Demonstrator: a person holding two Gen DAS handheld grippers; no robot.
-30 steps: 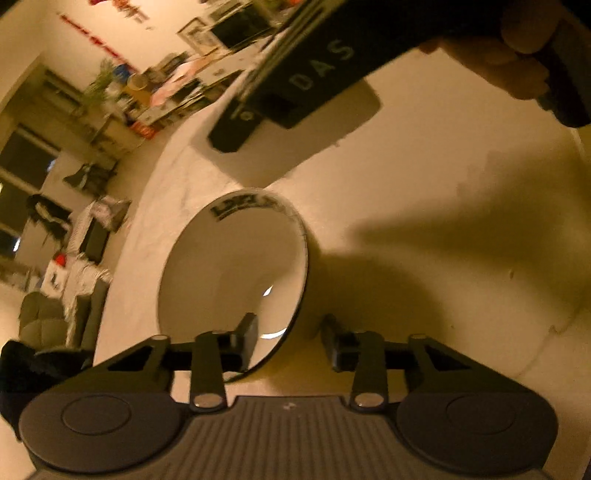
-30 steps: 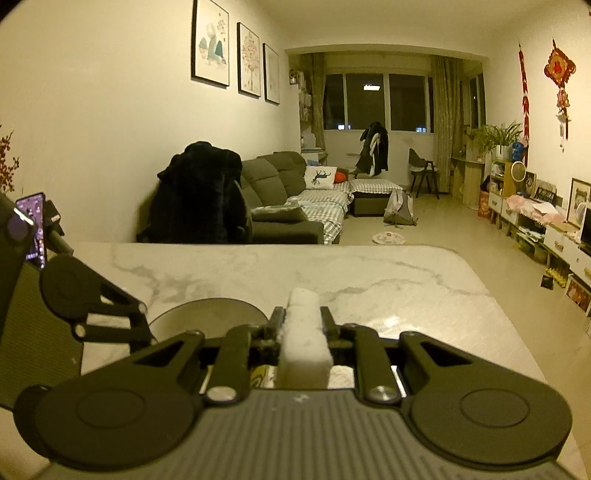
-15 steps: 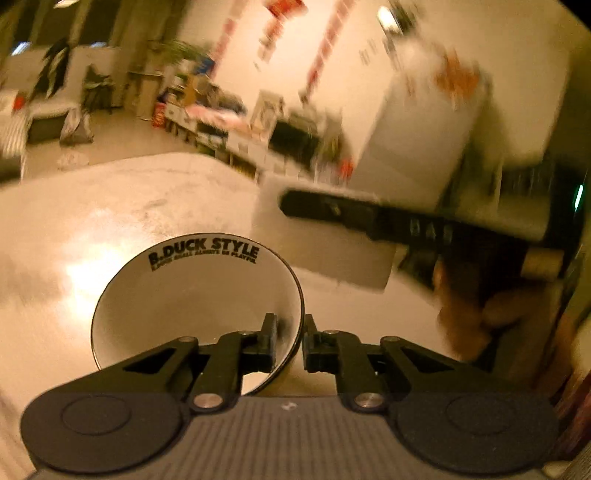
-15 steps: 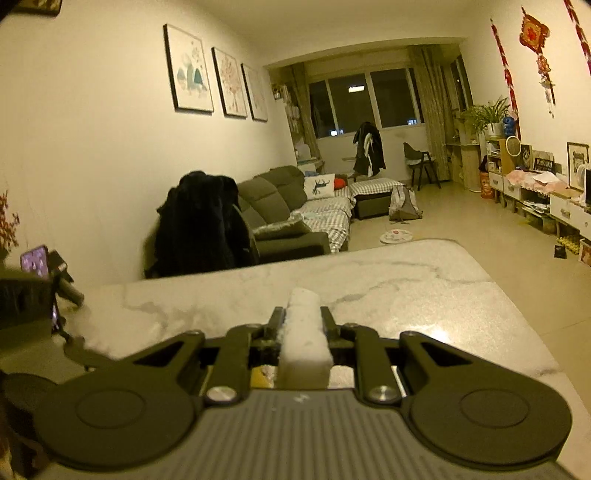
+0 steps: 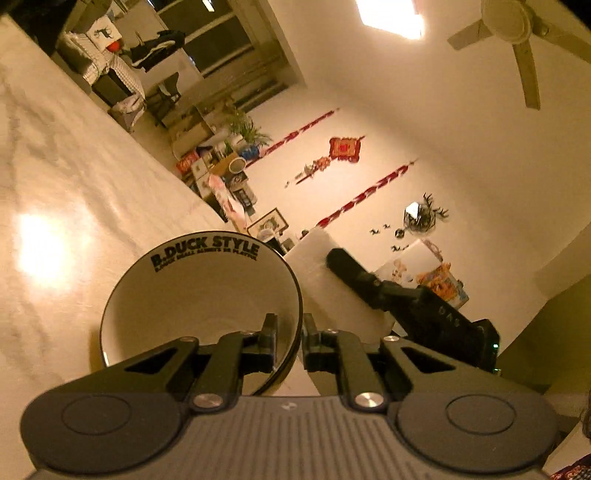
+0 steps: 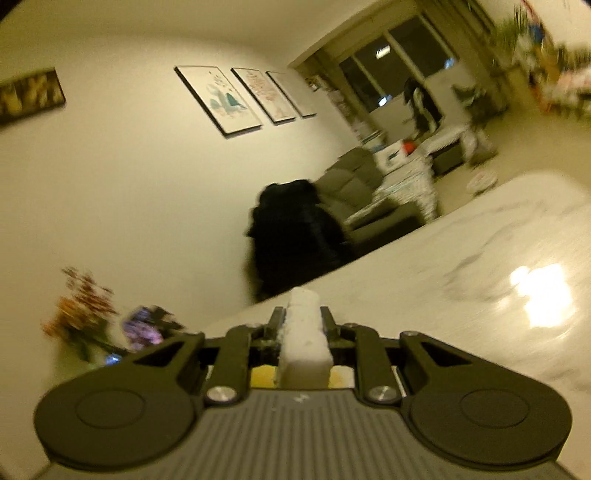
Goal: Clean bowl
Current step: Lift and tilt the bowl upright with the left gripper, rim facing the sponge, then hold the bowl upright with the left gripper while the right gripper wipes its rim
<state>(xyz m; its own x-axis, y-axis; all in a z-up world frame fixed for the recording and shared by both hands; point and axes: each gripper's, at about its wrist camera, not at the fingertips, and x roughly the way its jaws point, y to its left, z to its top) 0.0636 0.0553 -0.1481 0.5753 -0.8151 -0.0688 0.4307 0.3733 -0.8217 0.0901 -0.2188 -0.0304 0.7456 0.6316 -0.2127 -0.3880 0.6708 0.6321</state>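
The left gripper (image 5: 289, 334) is clamped on the rim of the one bowl (image 5: 192, 295), one finger inside, one outside at the bowl's 4 o'clock edge. The bowl is tilted above the marble table (image 5: 74, 192), its opening facing the camera. The right gripper (image 6: 303, 323) pinches one white sponge (image 6: 304, 343); in the left view that sponge (image 5: 332, 291) sits just beside the bowl's rim at 3 o'clock. Bare tabletop spreads toward 10 o'clock.

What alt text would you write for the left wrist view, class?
The left gripper pinches the rim of a white bowl printed "B.DUCK STYLE", tilted above a marble table. Beside it, the right gripper holds a white sponge; a ceiling fan shows above.
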